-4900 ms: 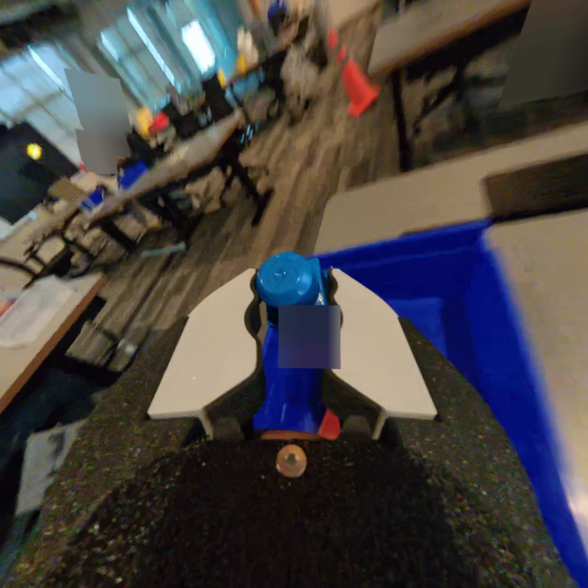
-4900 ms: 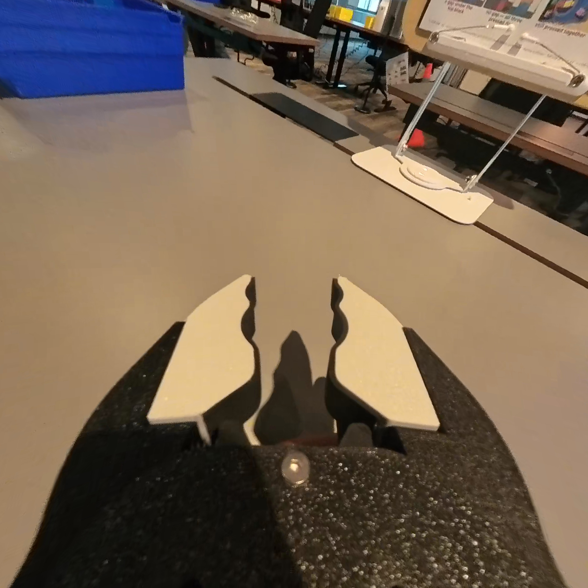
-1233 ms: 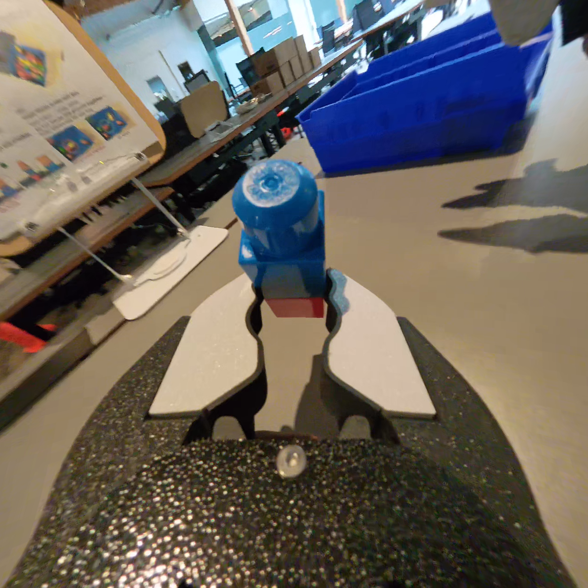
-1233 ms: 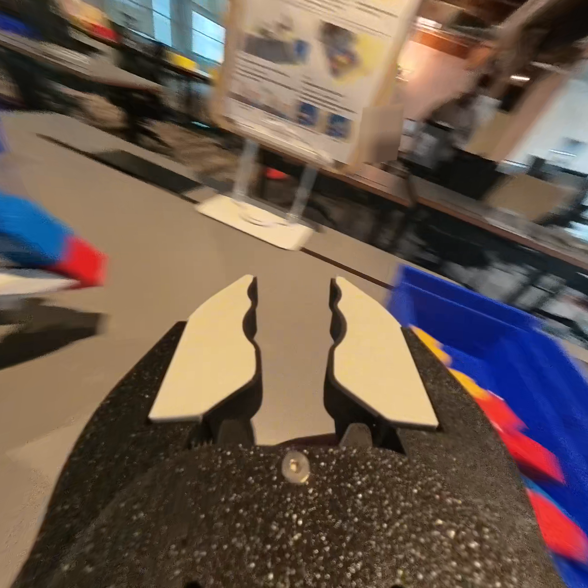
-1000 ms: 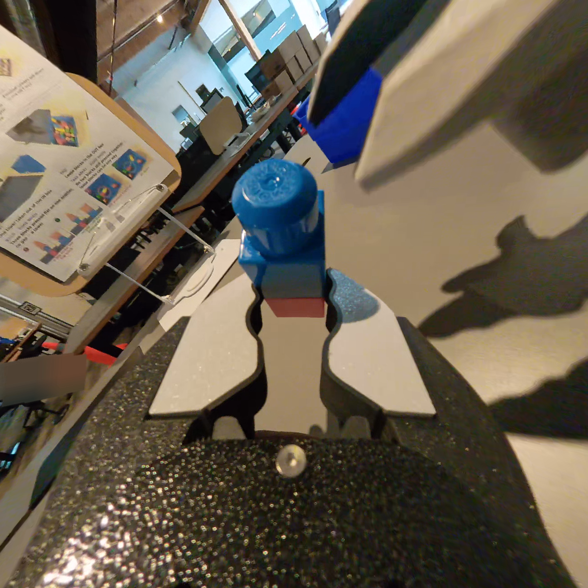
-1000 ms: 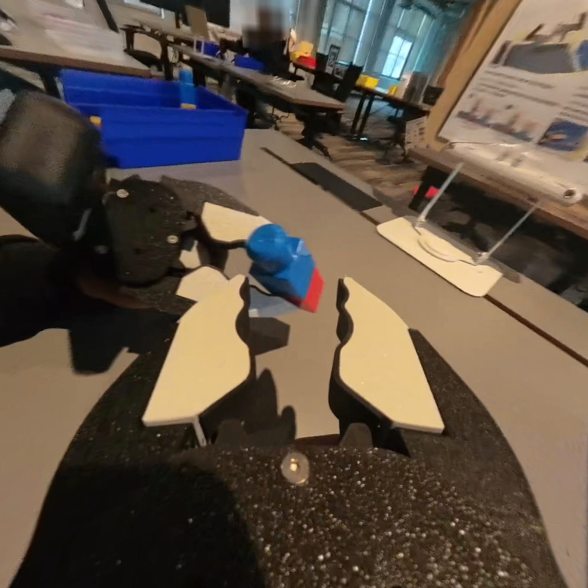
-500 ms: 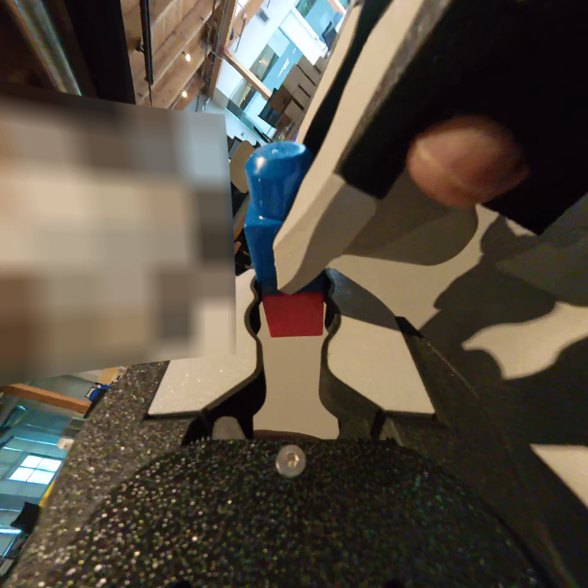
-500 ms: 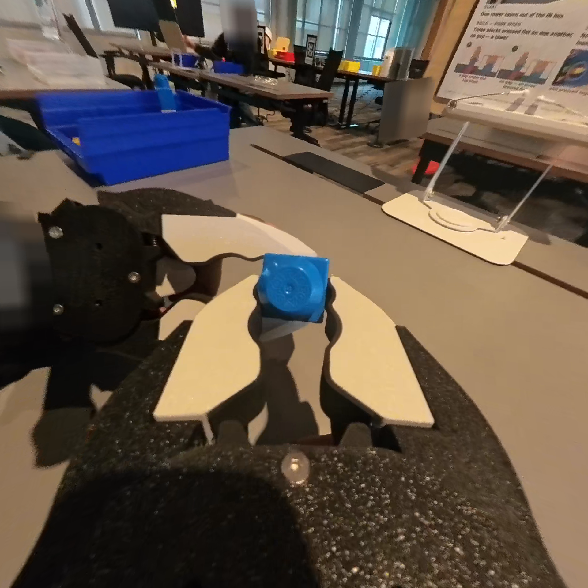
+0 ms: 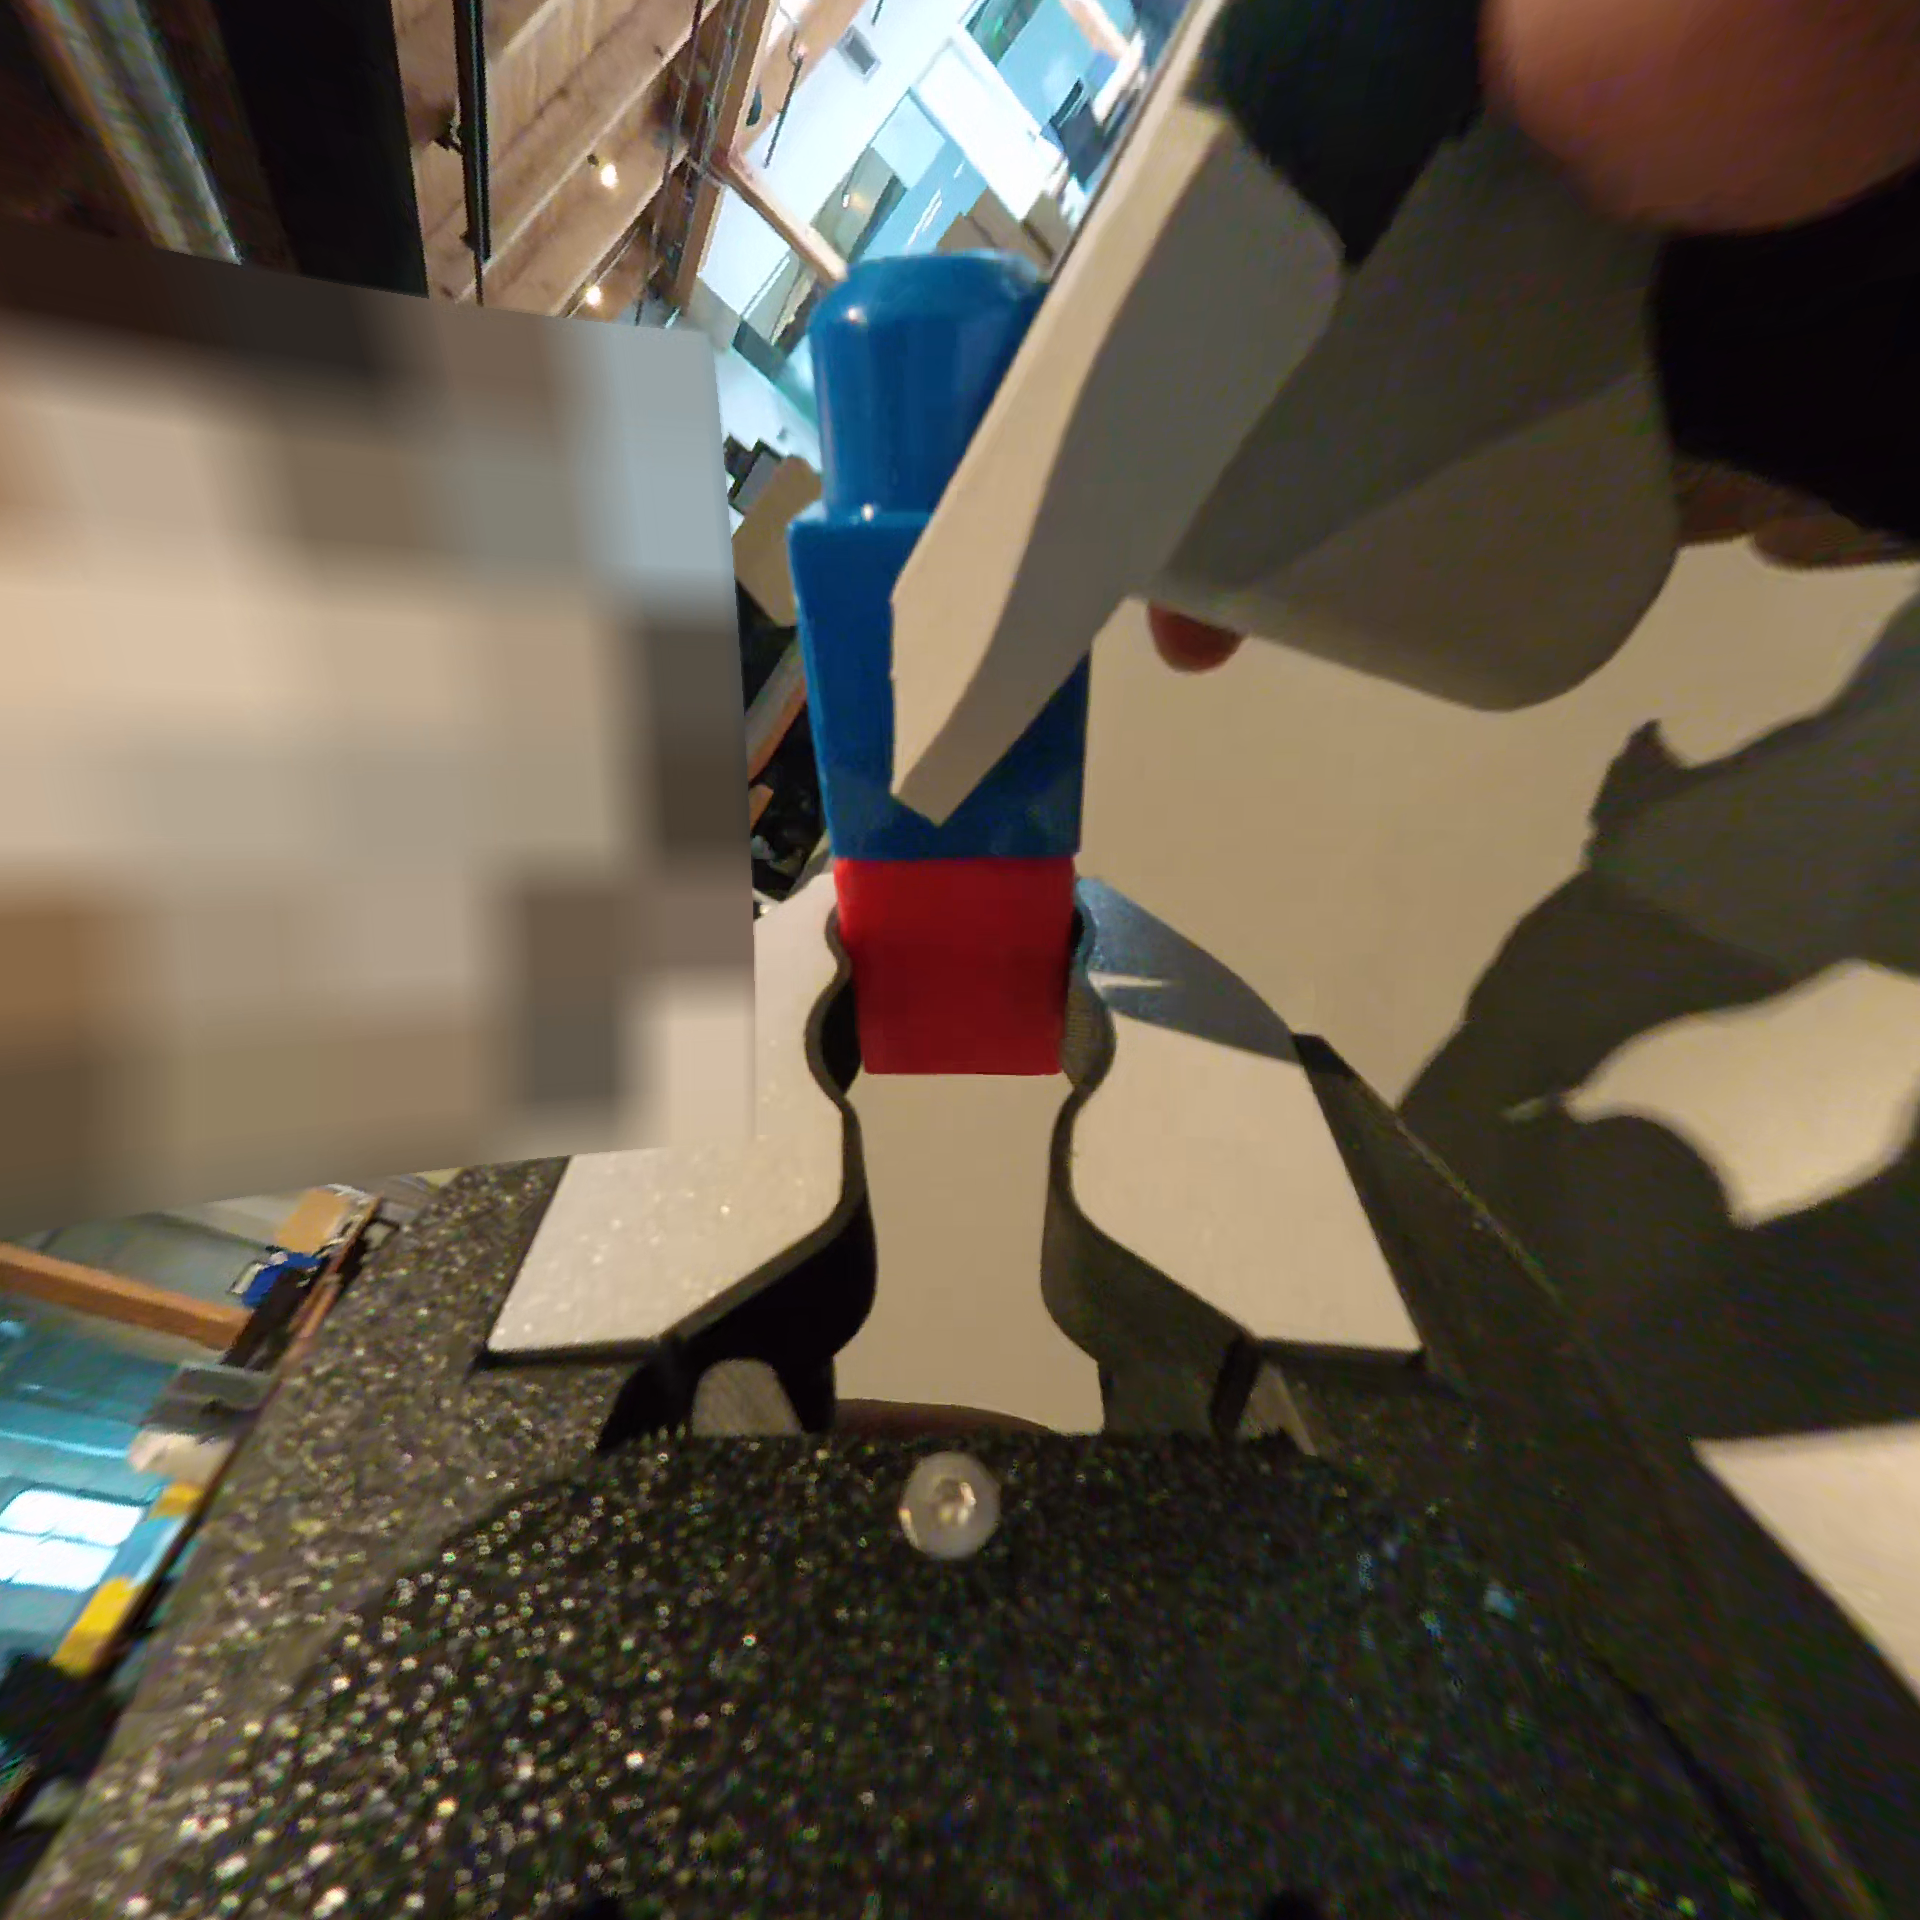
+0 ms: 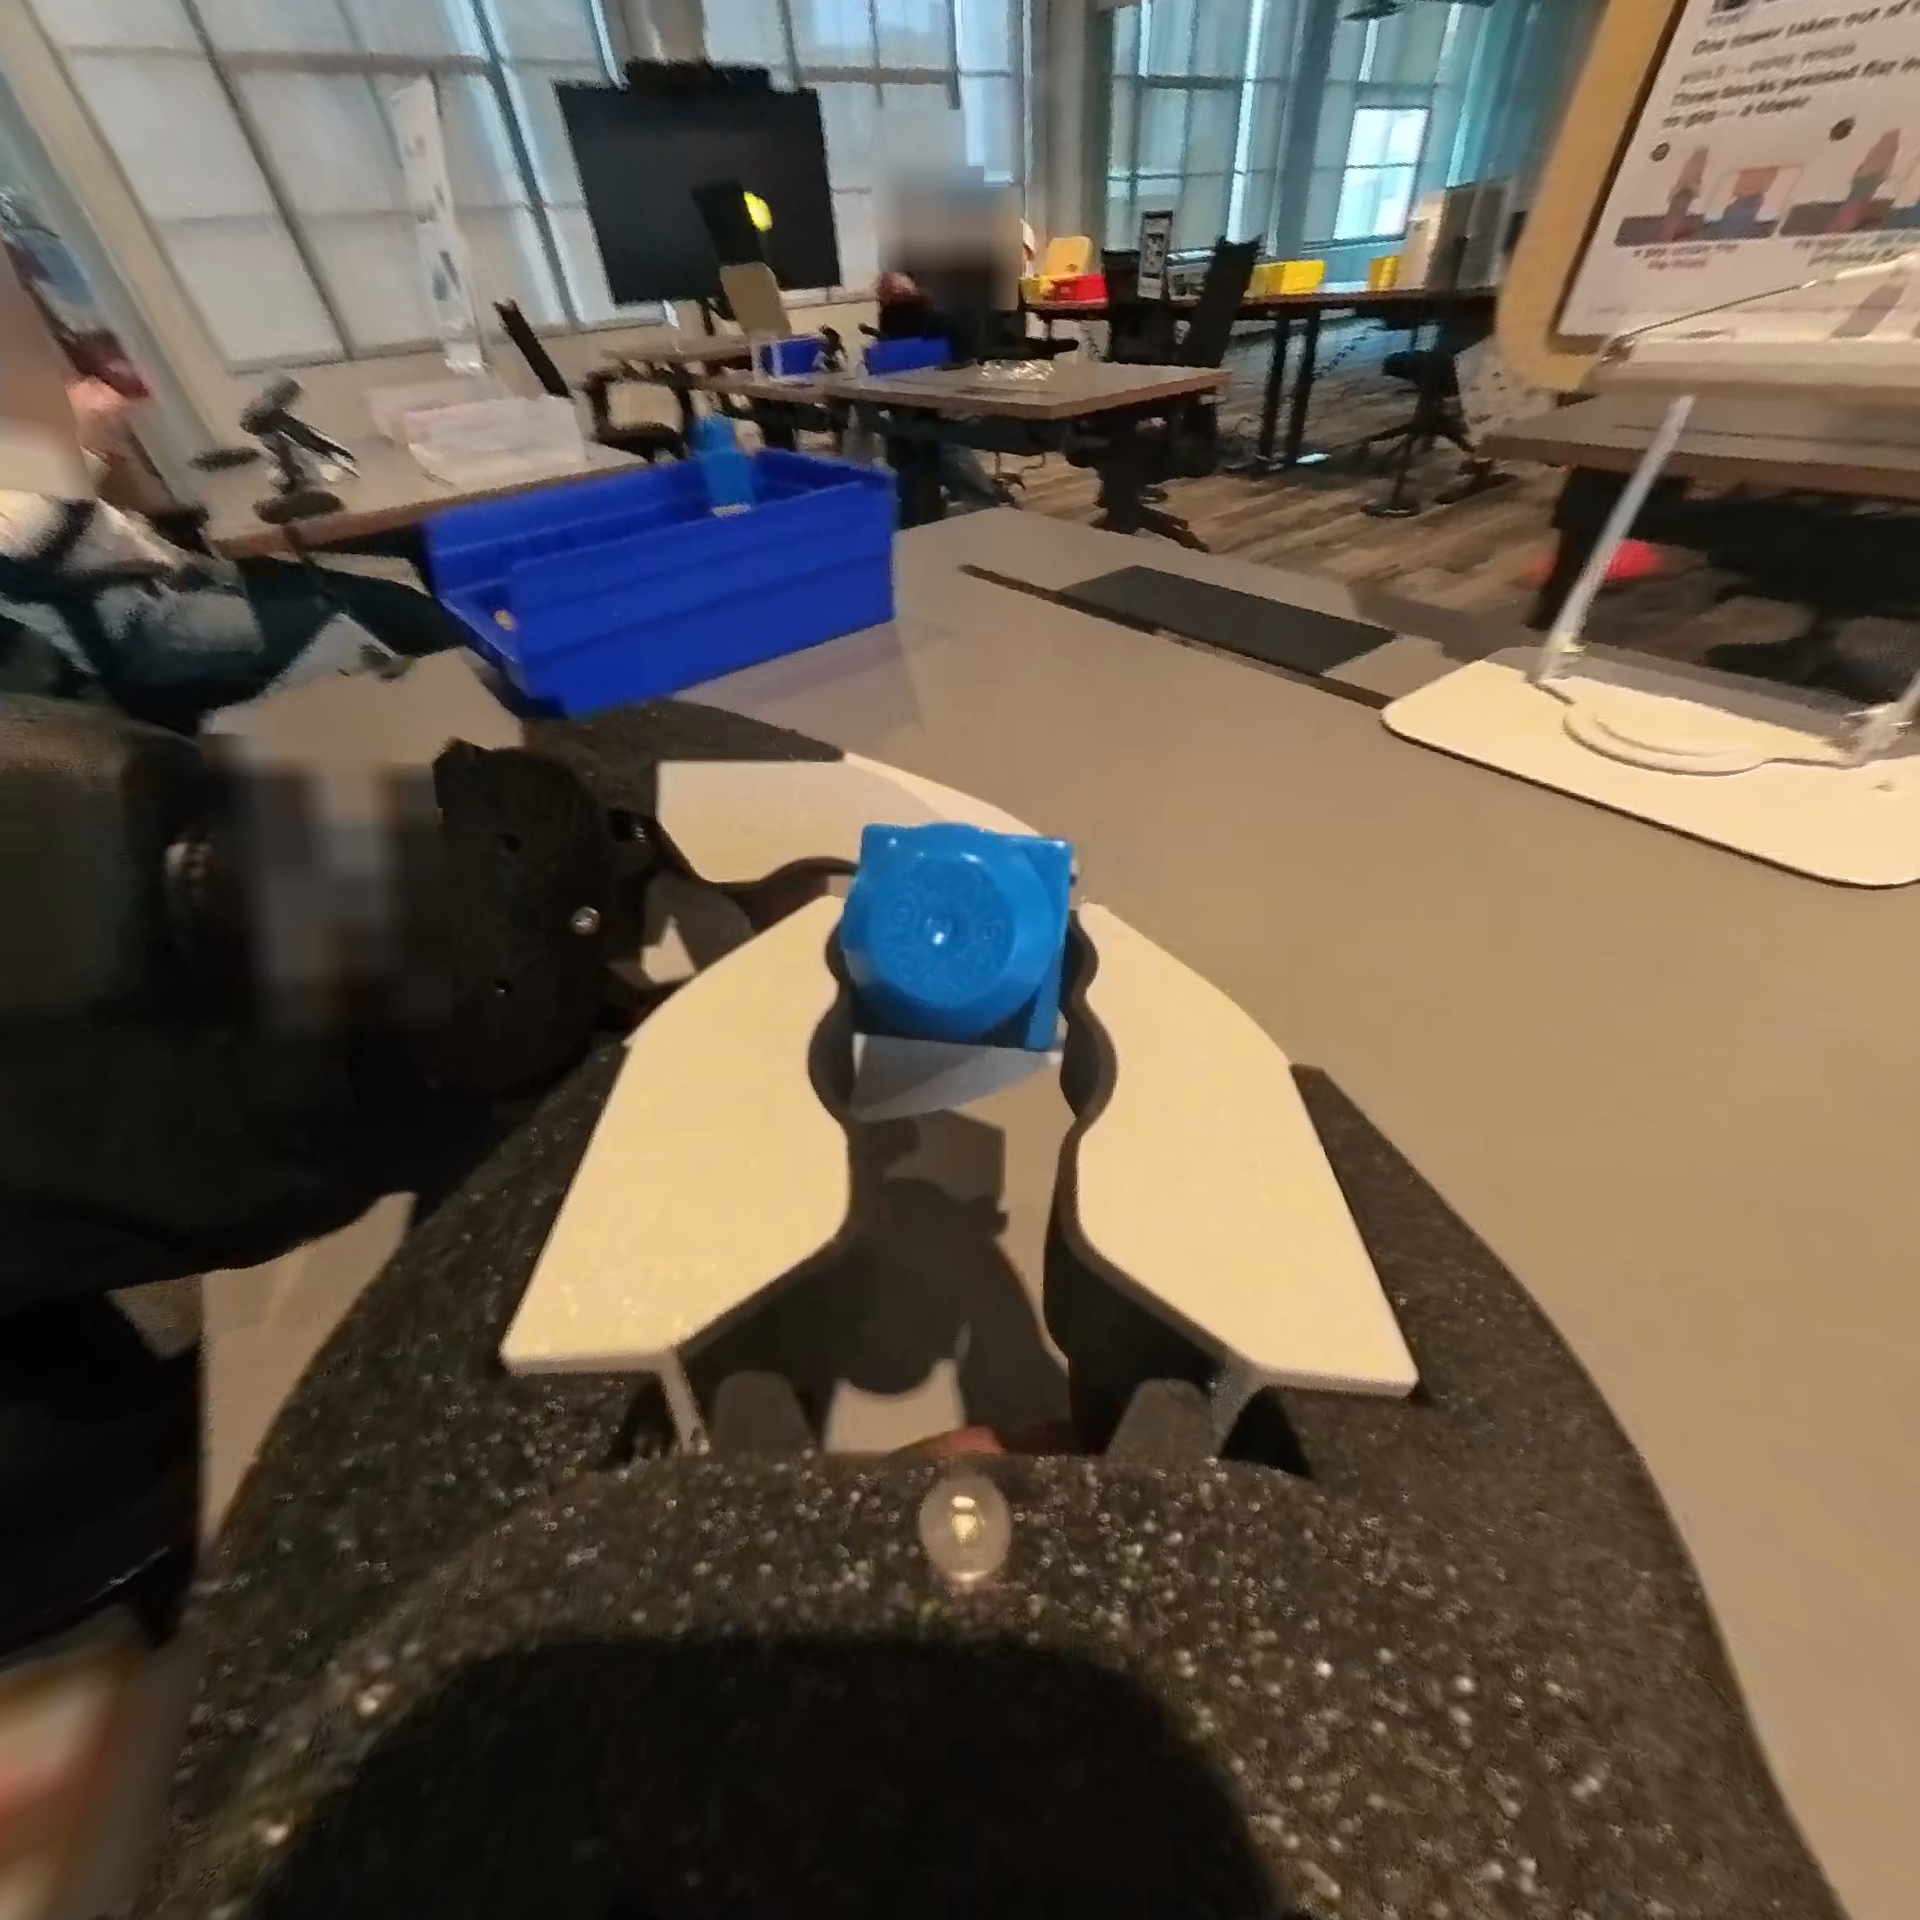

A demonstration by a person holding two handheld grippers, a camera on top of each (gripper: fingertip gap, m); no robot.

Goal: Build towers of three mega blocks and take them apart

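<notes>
A blue mega block (image 9: pixel 857 665) sits pressed onto a red block (image 9: pixel 956 977), and the pair is held in the air between both grippers. My left gripper (image 9: pixel 956 951) is shut on the red block. My right gripper (image 10: pixel 951 971) is shut on the blue block (image 10: pixel 945 940), seen stud-end on. The red block is hidden in the right wrist view. One right-gripper finger (image 9: pixel 1101 468) crosses over the blue block in the left wrist view. The left gripper (image 10: pixel 520 914) shows to the left in the right wrist view.
The grey table (image 10: pixel 1403 987) lies below. A blue bin (image 10: pixel 665 592) with a blue block tower (image 10: pixel 722 473) standing in it is at the far left. A sign stand's white base (image 10: pixel 1662 769) is at the right. A person's sleeve (image 10: pixel 94 582) is at the left edge.
My right gripper swung in from the bin side and shut on the blue block. The left gripper tilted the stack upward and kept its hold at the red end.
</notes>
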